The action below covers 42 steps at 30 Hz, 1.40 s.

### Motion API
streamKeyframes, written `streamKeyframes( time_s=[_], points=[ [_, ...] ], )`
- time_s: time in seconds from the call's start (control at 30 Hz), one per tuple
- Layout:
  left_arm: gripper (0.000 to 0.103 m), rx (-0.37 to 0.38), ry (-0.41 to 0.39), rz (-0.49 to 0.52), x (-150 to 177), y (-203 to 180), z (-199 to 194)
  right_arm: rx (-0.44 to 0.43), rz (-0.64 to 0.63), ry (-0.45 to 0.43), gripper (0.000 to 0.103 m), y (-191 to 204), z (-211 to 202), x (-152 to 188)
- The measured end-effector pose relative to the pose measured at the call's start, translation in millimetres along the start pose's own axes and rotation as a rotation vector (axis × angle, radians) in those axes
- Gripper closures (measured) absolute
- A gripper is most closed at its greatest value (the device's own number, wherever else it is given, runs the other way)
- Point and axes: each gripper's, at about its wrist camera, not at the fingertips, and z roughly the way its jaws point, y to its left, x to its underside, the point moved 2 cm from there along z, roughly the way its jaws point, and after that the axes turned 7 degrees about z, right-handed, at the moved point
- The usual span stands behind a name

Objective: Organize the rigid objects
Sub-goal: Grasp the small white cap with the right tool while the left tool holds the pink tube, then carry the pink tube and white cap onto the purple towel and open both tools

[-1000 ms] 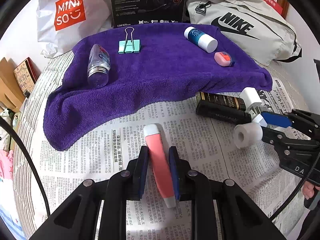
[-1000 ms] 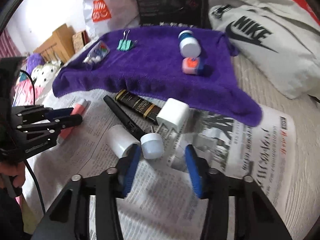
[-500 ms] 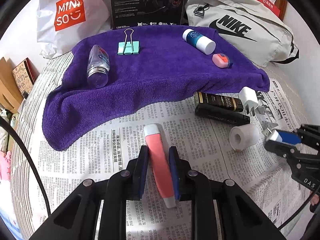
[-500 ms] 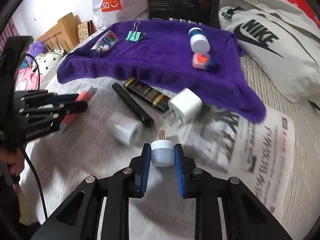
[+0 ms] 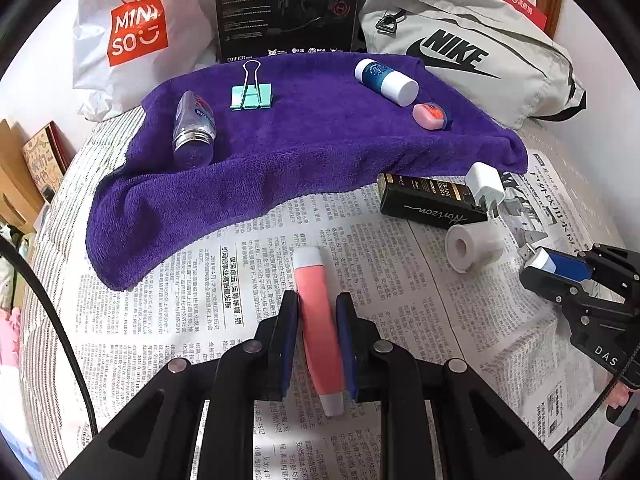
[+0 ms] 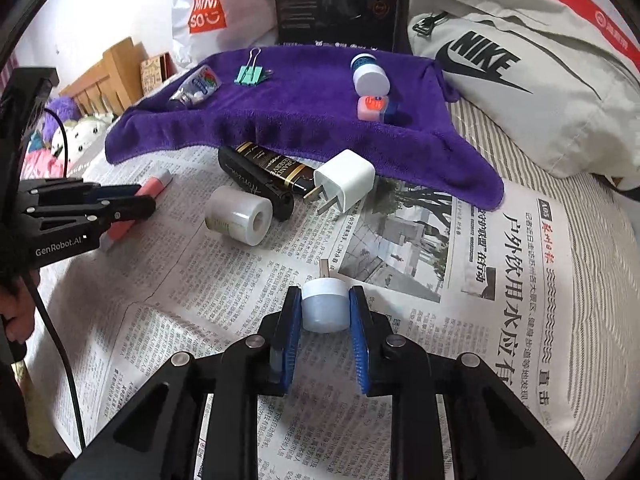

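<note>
My left gripper (image 5: 317, 312) is shut on a pink and white tube (image 5: 318, 312) lying on the newspaper (image 5: 208, 320); it also shows in the right wrist view (image 6: 132, 204). My right gripper (image 6: 325, 312) is shut on a small white USB plug (image 6: 324, 304) and holds it just above the paper; it shows at the right of the left wrist view (image 5: 548, 264). A purple towel (image 5: 304, 148) carries a small bottle (image 5: 194, 128), a teal binder clip (image 5: 251, 96), a blue and white bottle (image 5: 386, 82) and a pink eraser (image 5: 430, 115).
On the newspaper by the towel's edge lie a black and gold box (image 6: 276, 168), a black pen case (image 6: 256, 184), a white charger (image 6: 345, 184) and a white tape roll (image 6: 239, 216). A Nike bag (image 6: 520, 76), a black carton (image 6: 336, 0) and a Miniso bag (image 6: 208, 12) stand behind.
My right gripper closed on the small white USB plug and pulled back from the cluster with it. My left gripper stayed shut on the pink tube, hardly moving.
</note>
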Motion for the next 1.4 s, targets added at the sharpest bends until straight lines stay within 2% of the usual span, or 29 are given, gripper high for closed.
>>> streamKeyframes(
  time_s=[0.23, 0.43, 0.67, 0.8, 0.9, 1.0, 1.17, 1.3, 1.4],
  points=[
    [0.087, -0.001, 0.017, 0.011, -1, -1, -1, -0.019, 0.027, -0.012, 0.078, -2, -1, 1],
    [0.087, 0.025, 0.047, -0.013, 1, 7, -6, -0.061, 0.053, 0.029, 0.079, -8, -4, -2],
    [0.087, 0.012, 0.028, -0.022, -8, 19, -22, -0.074, 0.033, 0.028, 0.079, -9, -15, -12],
    [0.087, 0.031, 0.000, -0.044, -18, 31, -34, -0.096, 0.028, 0.028, 0.079, -5, -25, -21],
    [0.087, 0.026, -0.022, -0.051, -30, 39, -42, -0.127, 0.032, 0.016, 0.079, -3, -32, -33],
    [0.087, 0.001, -0.037, -0.030, -46, 45, -46, -0.118, 0.029, 0.002, 0.079, -2, -36, -49],
    [0.087, 0.010, -0.054, -0.013, -69, 53, -44, -0.116, 0.034, -0.030, 0.079, -5, -43, -82],
    [0.087, 0.027, -0.054, -0.019, -81, 59, -35, -0.096, 0.036, -0.030, 0.079, -10, -29, -115],
    [0.087, 0.032, -0.051, -0.026, -88, 64, -27, -0.085, 0.036, 0.003, 0.079, -14, -12, -130]
  ],
)
